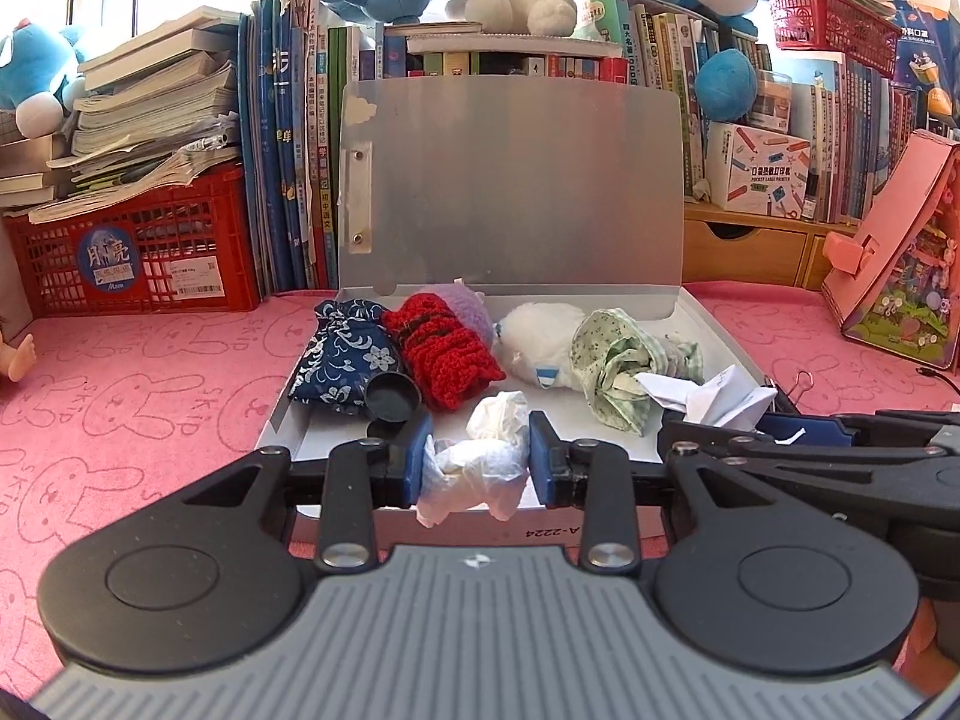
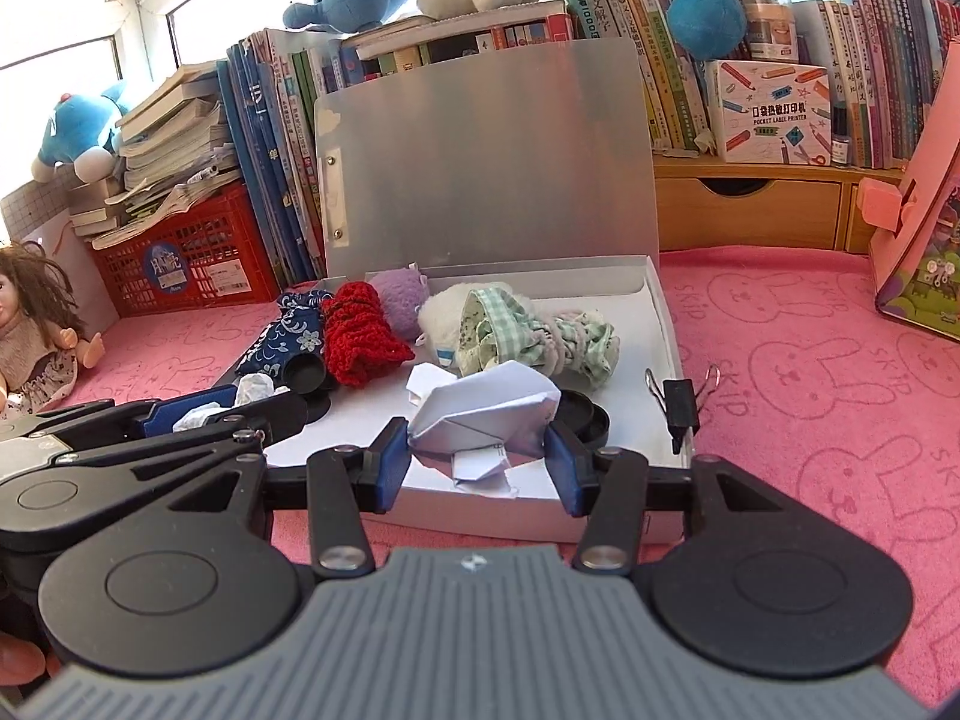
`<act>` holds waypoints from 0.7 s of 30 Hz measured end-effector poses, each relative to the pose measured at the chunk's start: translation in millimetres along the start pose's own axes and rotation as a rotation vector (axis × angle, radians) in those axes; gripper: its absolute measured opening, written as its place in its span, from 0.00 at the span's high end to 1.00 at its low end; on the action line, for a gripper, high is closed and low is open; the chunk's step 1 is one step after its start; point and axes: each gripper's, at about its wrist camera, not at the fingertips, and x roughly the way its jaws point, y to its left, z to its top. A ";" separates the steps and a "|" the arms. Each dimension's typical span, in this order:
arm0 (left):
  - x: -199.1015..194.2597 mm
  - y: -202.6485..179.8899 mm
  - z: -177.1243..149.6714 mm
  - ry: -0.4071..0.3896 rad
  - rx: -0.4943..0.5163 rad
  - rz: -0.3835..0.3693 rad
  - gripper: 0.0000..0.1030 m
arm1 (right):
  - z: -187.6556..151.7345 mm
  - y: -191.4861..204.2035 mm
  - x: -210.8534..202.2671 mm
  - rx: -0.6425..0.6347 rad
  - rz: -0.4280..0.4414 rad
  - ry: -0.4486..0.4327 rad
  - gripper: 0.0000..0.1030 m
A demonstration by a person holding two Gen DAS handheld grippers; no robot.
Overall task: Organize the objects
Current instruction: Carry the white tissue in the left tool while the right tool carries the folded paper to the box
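Both claws are clamped: my left gripper (image 1: 478, 461) pinches a crumpled tissue (image 1: 480, 468), my right gripper (image 2: 478, 461) a folded paper (image 2: 486, 414). They're over the open box's (image 2: 663, 312) front edge, near its right corner.

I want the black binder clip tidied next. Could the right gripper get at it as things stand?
Probably not yet: the right gripper is shut on folded white paper. The binder clip sits unobstructed on the box's right edge.

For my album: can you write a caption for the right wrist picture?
Right claw grips folded white paper over the open box of little cloth bags.
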 end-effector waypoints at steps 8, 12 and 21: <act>22.1 4.4 4.1 0.010 0.007 0.004 0.62 | 5.9 -4.8 22.1 0.021 0.006 0.032 0.48; 34.3 7.0 1.9 0.028 -0.010 0.003 0.62 | 5.3 -6.5 34.2 0.019 -0.005 0.051 0.48; 54.6 9.7 -7.4 0.060 -0.008 0.008 0.62 | -0.9 -7.9 48.4 0.014 -0.019 0.068 0.47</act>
